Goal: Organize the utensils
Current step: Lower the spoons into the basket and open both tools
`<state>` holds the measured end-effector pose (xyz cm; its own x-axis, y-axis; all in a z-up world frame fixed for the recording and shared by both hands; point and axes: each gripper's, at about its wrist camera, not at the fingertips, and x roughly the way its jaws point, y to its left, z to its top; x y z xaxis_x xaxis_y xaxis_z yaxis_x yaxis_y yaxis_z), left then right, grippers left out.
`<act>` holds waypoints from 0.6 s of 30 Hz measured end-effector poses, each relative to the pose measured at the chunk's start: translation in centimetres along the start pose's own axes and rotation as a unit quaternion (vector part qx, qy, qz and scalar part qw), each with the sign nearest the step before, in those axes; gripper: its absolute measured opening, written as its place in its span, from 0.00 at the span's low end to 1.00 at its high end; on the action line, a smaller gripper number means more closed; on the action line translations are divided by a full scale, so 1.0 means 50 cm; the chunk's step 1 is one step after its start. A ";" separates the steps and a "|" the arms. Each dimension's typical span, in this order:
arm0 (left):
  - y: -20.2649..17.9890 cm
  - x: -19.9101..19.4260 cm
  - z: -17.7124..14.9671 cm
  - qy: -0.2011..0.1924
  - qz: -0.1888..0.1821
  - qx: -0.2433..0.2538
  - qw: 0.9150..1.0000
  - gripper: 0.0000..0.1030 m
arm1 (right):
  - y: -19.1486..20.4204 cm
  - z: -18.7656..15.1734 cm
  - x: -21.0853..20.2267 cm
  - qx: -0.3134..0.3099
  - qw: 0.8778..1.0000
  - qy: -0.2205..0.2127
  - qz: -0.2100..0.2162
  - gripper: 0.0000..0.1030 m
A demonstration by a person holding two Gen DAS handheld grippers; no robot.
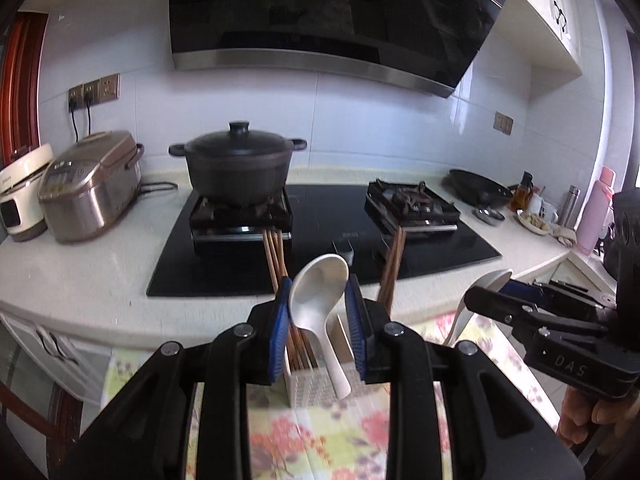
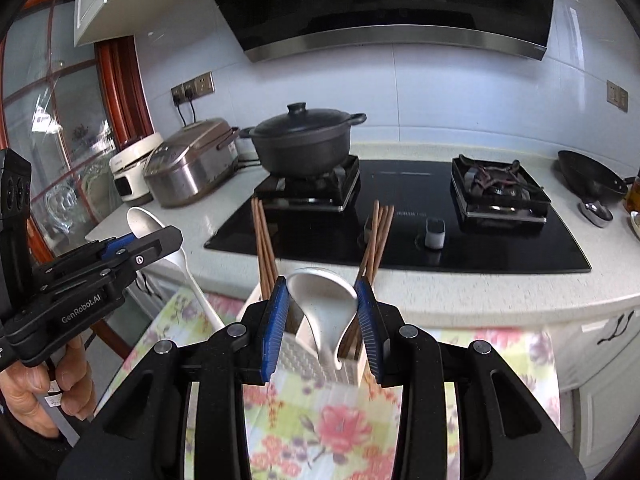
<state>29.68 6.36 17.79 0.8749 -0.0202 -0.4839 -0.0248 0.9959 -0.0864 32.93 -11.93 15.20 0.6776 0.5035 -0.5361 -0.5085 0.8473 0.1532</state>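
Behind the white holder (image 2: 320,364), chopsticks (image 2: 264,240) front the hob (image 2: 400,208).

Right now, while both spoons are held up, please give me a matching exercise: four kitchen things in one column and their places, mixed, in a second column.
Things:
1. pot
2. chopsticks
3. rice cooker
4. pan

Places:
A. in the white holder
B. on the counter, right of the stove
C. on a burner
D. on the counter, left of the stove

Pairs: 1-C; 2-A; 3-D; 4-B
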 end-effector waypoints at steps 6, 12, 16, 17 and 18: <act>0.017 0.071 0.039 -0.001 0.008 -0.007 1.000 0.25 | -0.010 0.025 0.059 0.005 1.000 0.005 0.011 0.33; 0.029 0.152 0.007 0.023 0.009 -0.012 1.000 0.25 | -0.024 0.006 0.122 0.015 0.999 0.027 0.018 0.33; 0.041 0.201 -0.027 0.052 0.001 -0.020 0.998 0.26 | -0.033 -0.021 0.167 0.019 0.998 0.049 0.033 0.34; 0.043 0.212 -0.034 0.058 0.001 -0.021 0.998 0.29 | -0.033 -0.026 0.174 0.018 0.998 0.054 0.034 0.34; 0.047 0.220 -0.043 0.063 0.002 -0.022 0.998 0.30 | -0.036 -0.032 0.182 0.019 0.998 0.058 0.034 0.34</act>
<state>38.21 8.28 10.38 0.8068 -0.0292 -0.5901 -0.0530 0.9912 -0.1215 39.16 -9.14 8.71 0.5744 0.5390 -0.6161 -0.5293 0.8187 0.2227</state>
